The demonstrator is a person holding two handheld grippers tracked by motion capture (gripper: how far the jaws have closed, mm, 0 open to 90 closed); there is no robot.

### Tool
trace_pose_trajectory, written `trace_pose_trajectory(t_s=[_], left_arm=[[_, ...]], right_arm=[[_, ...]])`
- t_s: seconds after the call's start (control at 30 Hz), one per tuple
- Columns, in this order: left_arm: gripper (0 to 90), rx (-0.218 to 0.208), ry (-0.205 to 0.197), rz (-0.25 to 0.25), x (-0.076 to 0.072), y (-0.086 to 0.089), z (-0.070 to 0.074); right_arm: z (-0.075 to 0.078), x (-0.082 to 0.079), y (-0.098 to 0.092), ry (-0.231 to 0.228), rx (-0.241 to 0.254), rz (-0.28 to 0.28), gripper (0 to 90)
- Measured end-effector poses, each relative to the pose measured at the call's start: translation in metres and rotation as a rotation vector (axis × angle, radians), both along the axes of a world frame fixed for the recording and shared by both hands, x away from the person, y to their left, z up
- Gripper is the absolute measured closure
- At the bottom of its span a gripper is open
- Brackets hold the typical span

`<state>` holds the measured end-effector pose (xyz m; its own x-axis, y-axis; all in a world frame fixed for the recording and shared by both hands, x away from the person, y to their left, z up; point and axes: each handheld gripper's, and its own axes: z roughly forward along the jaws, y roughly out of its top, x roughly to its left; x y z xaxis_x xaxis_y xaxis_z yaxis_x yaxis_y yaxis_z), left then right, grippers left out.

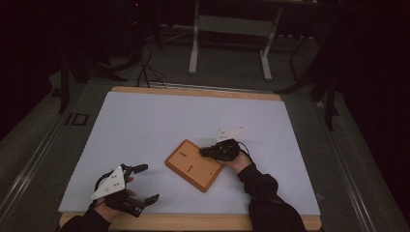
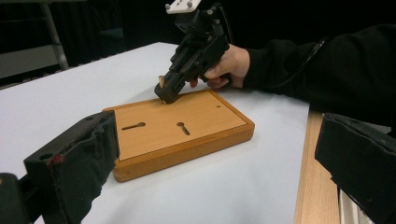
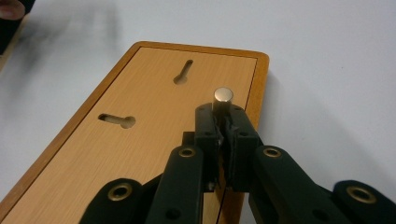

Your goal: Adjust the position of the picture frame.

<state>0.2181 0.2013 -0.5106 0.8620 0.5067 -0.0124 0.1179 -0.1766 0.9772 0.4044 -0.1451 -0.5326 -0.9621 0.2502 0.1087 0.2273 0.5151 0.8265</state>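
Two grippers, one wooden board w/ two keyhole slots, one small peg. Going left to right: the left gripper sits at the near-left of the white mat, jaws spread wide, nothing between them, well apart from the board. It points roughly toward the board; in the left gripper view the board lies ahead between its jaws but far off.

Board is mid-table, turned at an angle to the table edge.

The right gripper is over the board's far-right corner, jaws clenched on a short wooden peg. Peg's long axis runs along the jaws, its end poking out past the tips. In the left gripper view the peg's end looks at or just above the board face; contact I can't confirm.

Key relation: the slots lie off to the side of the peg tip, toward the board's middle, not under it. Right hand is far nearer. Prob. next: shift the peg sideways over a slot or a small hole; which one, can't tell.
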Motion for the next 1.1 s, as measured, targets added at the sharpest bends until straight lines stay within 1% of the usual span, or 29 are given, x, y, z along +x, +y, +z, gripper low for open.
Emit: trace_pose_trajectory(t_s=[0.07, 0.1, 0.17, 0.2, 0.27, 0.33, 0.37, 0.43, 0.53, 0.57, 0.6, 0.63, 0.67, 0.7, 0.73, 0.77, 0.8, 0.83, 0.87, 0.9, 0.93, 0.97, 1.03, 1.07, 1.1], left_arm=[[0.3, 0.001, -0.002, -0.001, 0.000, 0.000, 0.000], [0.4, 0.001, -0.003, -0.001, 0.000, 0.000, 0.000], [0.4, 0.003, -0.004, -0.001, 0.000, 0.000, 0.000], [0.4, 0.003, -0.004, -0.001, 0.000, 0.000, 0.000], [0.4, 0.002, -0.005, -0.001, 0.000, -0.001, 0.000], [0.4, 0.010, -0.002, 0.006, 0.000, -0.002, 0.000], [0.4, 0.010, -0.002, 0.006, 0.000, -0.002, 0.000], [0.4, 0.001, 0.007, 0.005, 0.000, -0.002, 0.000], [0.4, -0.007, 0.001, 0.012, 0.001, -0.002, 0.000], [0.4, -0.017, 0.019, 0.010, 0.001, -0.002, 0.001], [0.4, -0.017, 0.027, 0.008, 0.001, -0.002, 0.001], [0.4, -0.008, 0.048, 0.000, 0.001, -0.002, 0.001], [2.5, 0.002, 0.069, 0.001, 0.001, -0.003, 0.002], [4.6, 0.002, 0.069, 0.001, 0.001, -0.003, 0.002], [4.6, 0.002, 0.069, 0.001, 0.001, -0.003, 0.002], [4.6, 0.014, 0.120, -0.067, -0.001, -0.009, 0.004], [4.8, 0.042, 0.132, -0.074, -0.002, -0.013, 0.004], [6.5, 0.062, 0.127, -0.079, -0.002, -0.016, 0.004], [10.7, 0.078, 0.123, -0.088, -0.004, -0.019, 0.004], [16.4, 0.078, 0.123, -0.088, -0.004, -0.019, 0.004], [20.4, 0.089, 0.148, -0.118, -0.003, -0.026, 0.004], [27.3, 0.109, 0.156, -0.114, -0.002, -0.028, 0.003], [37.9, 0.130, 0.169, -0.133, -0.001, -0.037, 0.001], [43.7, 0.147, 0.174, -0.124, -0.001, -0.041, 0.001], [45.3, 0.163, 0.181, -0.118, 0.000, -0.046, 0.001]], right_arm=[[0.001, -0.002, 0.000, -0.017, -0.003, -0.004, 82.6], [0.002, -0.003, -0.001, -0.017, 0.014, -0.009, 73.9], [0.007, -0.004, -0.003, -0.012, 0.029, -0.033, 65.8], [0.010, -0.005, -0.004, -0.017, 0.040, -0.041, 61.4], [0.016, -0.008, -0.008, -0.025, 0.042, -0.053, 59.2], [0.023, -0.013, -0.013, -0.039, 0.046, -0.070, 54.5], [0.029, -0.017, -0.017, -0.046, 0.056, -0.080, 53.2], [0.033, -0.023, -0.021, -0.055, 0.061, -0.090, 52.8], [0.041, -0.037, -0.031, -0.071, 0.076, -0.086, 54.4], [0.042, -0.040, -0.033, -0.073, 0.081, -0.083, 54.0], [0.044, -0.045, -0.036, -0.074, 0.084, -0.091, 53.9], [0.045, -0.049, -0.039, -0.073, 0.090, -0.094, 53.9], [0.046, -0.053, -0.043, -0.067, 0.102, -0.095, 52.4], [0.046, -0.053, -0.043, -0.067, 0.102, -0.095, 52.4], [0.047, -0.056, -0.046, -0.065, 0.107, -0.104, 52.4], [0.047, -0.064, -0.055, -0.051, 0.132, -0.127, 47.7], [0.047, -0.068, -0.060, -0.055, 0.142, -0.143, 45.8], [0.047, -0.072, -0.064, -0.052, 0.147, -0.154, 41.8], [0.047, -0.074, -0.067, -0.052, 0.152, -0.165, 37.4], [0.048, -0.078, -0.072, -0.053, 0.157, -0.187, 34.4], [0.048, -0.081, -0.076, -0.058, 0.166, -0.197, 29.7], [0.049, -0.084, -0.079, -0.064, 0.168, -0.208, 25.2], [0.050, -0.088, -0.084, -0.067, 0.176, -0.239, 19.6], [0.051, -0.091, -0.087, -0.071, 0.176, -0.248, 15.7], [0.052, -0.093, -0.088, -0.082, 0.174, -0.257, 13.8]])
